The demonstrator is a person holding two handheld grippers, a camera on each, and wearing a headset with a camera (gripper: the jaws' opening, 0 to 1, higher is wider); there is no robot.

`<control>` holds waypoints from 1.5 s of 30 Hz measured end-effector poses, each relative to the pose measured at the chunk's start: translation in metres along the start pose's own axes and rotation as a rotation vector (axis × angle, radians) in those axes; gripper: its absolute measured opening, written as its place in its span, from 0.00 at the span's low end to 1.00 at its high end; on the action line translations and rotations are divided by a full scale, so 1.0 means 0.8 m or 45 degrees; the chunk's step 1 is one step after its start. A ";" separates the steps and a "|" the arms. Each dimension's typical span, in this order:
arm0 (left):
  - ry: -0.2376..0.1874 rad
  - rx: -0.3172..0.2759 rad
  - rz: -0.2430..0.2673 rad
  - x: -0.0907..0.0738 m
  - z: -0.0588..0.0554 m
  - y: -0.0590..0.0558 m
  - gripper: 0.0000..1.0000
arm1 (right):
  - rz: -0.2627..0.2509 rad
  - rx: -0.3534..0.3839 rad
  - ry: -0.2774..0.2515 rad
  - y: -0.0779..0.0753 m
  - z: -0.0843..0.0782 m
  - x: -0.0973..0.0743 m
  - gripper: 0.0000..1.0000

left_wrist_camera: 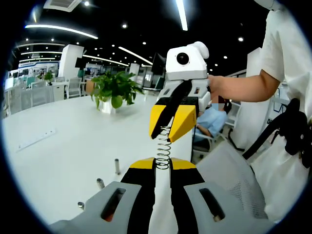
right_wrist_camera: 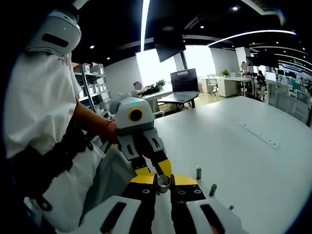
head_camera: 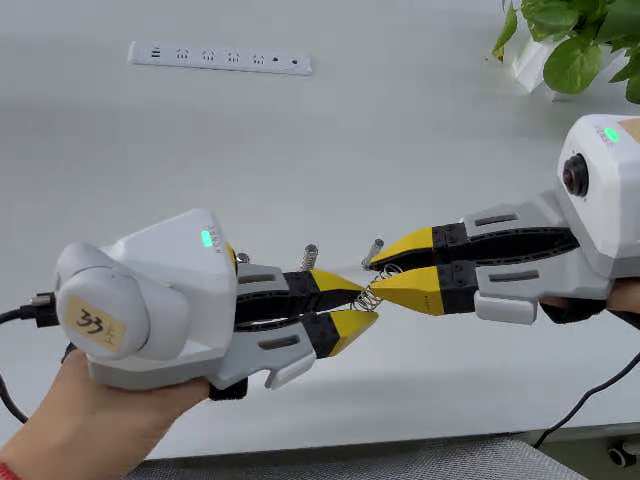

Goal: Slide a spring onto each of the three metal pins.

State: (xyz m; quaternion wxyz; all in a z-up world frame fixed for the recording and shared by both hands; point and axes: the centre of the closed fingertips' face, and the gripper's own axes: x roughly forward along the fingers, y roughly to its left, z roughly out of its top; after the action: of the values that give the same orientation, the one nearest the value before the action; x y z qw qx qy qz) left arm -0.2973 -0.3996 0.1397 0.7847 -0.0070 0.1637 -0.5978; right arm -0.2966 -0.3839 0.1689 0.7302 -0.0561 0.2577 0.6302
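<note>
1. Closest to me, a hand (head_camera: 70, 425) holds the left gripper (head_camera: 362, 304), whose jaws are pinched on one end of the spring (head_camera: 368, 296).
2. Meeting it tip to tip, the right gripper (head_camera: 374, 277) has its jaws clamped on the spring's other end, above the white table (head_camera: 150, 150).
3. Just behind the tips, three metal pins (head_camera: 310, 256) stand upright on the table.
4. Farther back lie a power strip (head_camera: 220, 57) and a potted plant (head_camera: 570, 40).

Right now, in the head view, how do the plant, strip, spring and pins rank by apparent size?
1. Plant: most area, though cut by the frame edge.
2. Strip: longer but thin.
3. Spring and pins: they look alike, so not ranked.
</note>
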 end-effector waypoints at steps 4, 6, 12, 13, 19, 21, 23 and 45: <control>-0.001 0.002 0.001 0.000 0.000 0.001 0.07 | 0.014 -0.012 0.052 -0.002 -0.003 -0.002 0.11; -0.001 0.002 0.001 0.000 0.000 0.001 0.07 | 0.019 -0.038 0.083 -0.003 -0.003 -0.004 0.12; 0.002 0.009 -0.002 0.001 -0.001 0.000 0.07 | 0.058 -0.126 0.222 -0.008 -0.009 -0.010 0.18; 0.005 0.014 -0.003 0.001 -0.002 0.000 0.07 | 0.070 -0.155 0.263 -0.009 -0.010 -0.010 0.19; 0.020 0.026 0.001 0.002 -0.005 0.001 0.07 | 0.148 -0.259 0.427 -0.003 -0.011 -0.007 0.21; 0.025 0.028 0.004 0.003 -0.006 0.002 0.07 | 0.165 -0.331 0.509 -0.004 -0.015 -0.005 0.20; 0.026 0.029 0.000 0.003 -0.006 0.001 0.07 | 0.192 -0.380 0.566 -0.005 -0.020 -0.003 0.18; 0.012 0.024 -0.006 0.001 -0.007 0.002 0.07 | 0.320 -0.501 0.753 -0.003 -0.036 0.010 0.08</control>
State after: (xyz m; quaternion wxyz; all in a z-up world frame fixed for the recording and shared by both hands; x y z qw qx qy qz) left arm -0.2971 -0.3991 0.1337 0.7826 0.0028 0.1617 -0.6011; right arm -0.3027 -0.3893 0.1401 0.5165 -0.3428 0.3362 0.7090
